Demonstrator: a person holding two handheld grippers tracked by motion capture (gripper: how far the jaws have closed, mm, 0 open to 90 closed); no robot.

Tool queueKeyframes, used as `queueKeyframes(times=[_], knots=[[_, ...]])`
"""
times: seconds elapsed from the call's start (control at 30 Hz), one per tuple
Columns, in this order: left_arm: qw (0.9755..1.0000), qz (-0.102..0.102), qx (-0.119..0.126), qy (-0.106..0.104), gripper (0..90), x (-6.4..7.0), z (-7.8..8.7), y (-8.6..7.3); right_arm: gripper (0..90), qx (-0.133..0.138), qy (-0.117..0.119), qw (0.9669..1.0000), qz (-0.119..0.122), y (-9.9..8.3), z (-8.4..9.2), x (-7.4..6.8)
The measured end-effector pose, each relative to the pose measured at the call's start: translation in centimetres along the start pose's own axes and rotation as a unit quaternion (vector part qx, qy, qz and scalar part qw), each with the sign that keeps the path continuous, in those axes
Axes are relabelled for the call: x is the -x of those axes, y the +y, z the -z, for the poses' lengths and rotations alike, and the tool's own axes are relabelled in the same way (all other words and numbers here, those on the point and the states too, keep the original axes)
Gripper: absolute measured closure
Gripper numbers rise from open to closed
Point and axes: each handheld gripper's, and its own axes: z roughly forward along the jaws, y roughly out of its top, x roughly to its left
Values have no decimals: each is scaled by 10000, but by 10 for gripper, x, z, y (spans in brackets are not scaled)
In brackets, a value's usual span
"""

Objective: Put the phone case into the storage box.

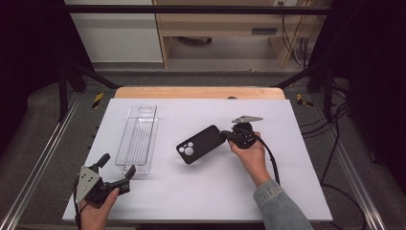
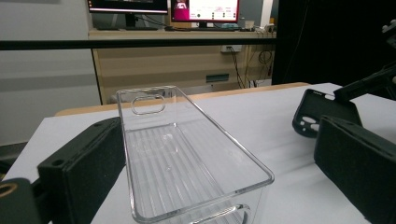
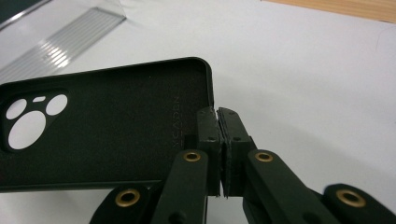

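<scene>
High view. One white table [image 1: 201, 191]. One clear tray [image 1: 138, 139], long and empty, lying on the table's left half. One black phone case [image 1: 201, 143], camera cut-outs toward the tray, held just off the sheet near the table's middle, right of the tray and apart from it. Two grippers: left gripper [image 1: 117, 173] at the tray's near end, jaws spread either side of that end; right gripper [image 1: 224, 136] on the case's right edge.

Left gripper view. Left gripper [image 2: 219, 172]: jaws wide apart, the tray [image 2: 187, 163] standing between them, pads not pressing on its walls. Case [image 2: 322, 114] seen beyond at right, lifted at one end by the other gripper.

Right gripper view. Right gripper [image 3: 218, 114]: jaws pressed together, pinching the case's rim. Case [image 3: 102, 126] shows its inner face, one cluster of lens holes at left. Tray [image 3: 60, 42] corner at top left.

Step in hand, as judged: the case is gripped and up, ready to be carried to the tray. Next move calls for swinging it left over the tray's open top, lining its long side with the tray's length, lowering, then releasing; the left gripper could close to steady the tray.
</scene>
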Motion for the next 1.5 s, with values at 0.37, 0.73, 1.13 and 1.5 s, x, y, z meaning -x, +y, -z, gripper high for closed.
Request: queueKeyframes(times=[0.37, 0.73, 1.13, 1.5], knots=[[9997, 204, -20, -162, 43, 3, 4, 2, 888, 414, -4, 9989, -230, -12, 28, 0], [9993, 68, -288, -220, 56, 13, 4, 3, 888, 795, -197, 9963, -248, -27, 44, -2], [9995, 55, -233, -224, 30, 41, -12, 24, 888, 1126, -204, 9930, -304, -34, 51, -1], [9969, 38, -630, -467, 26, 86, -54, 47, 888, 1370, -333, 9894, -336, -36, 62, 0]])
